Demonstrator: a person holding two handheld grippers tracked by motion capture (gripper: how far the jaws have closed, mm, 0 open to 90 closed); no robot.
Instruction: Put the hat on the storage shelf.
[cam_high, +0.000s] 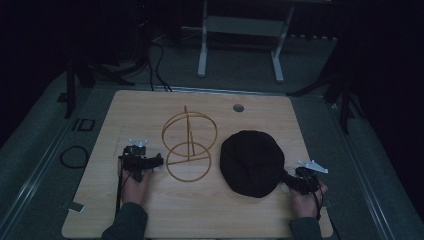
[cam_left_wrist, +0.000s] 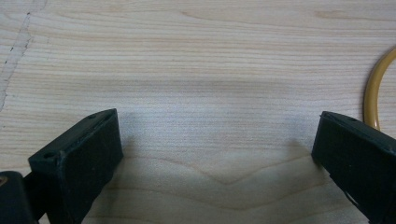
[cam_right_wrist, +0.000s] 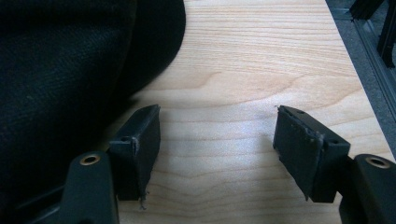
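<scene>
You are seated at a pale wooden table (cam_high: 150, 215), a gripper in each hand, both resting low near its front edge. Your right gripper (cam_right_wrist: 217, 140) sits at the right side of the table, its jaws spread wide with bare wood between them and nothing pinched. A black cap (cam_high: 251, 162) lies on the table just to the left of that gripper; in the right gripper view the dark fabric (cam_right_wrist: 70, 70) comes right up against the left jaw, and whether it touches cannot be told. Your left gripper (cam_left_wrist: 215, 144) rests on the other side, jaws also spread over bare wood and holding nothing. Just beside it stands a yellow wire stand (cam_high: 189, 146), two hoops crossed on an upright post above a flat ring base; an arc of that ring (cam_left_wrist: 373, 93) shows close to the right jaw in the left gripper view. The cap and stand sit near each other at the middle of the table, not touching as far as can be seen. By the look of it, the work is at its opening step: nothing is gripped yet. The next move probably calls for sliding the right jaws over the cap's edge and pinching the fabric, while the left gripper steadies the stand.
</scene>
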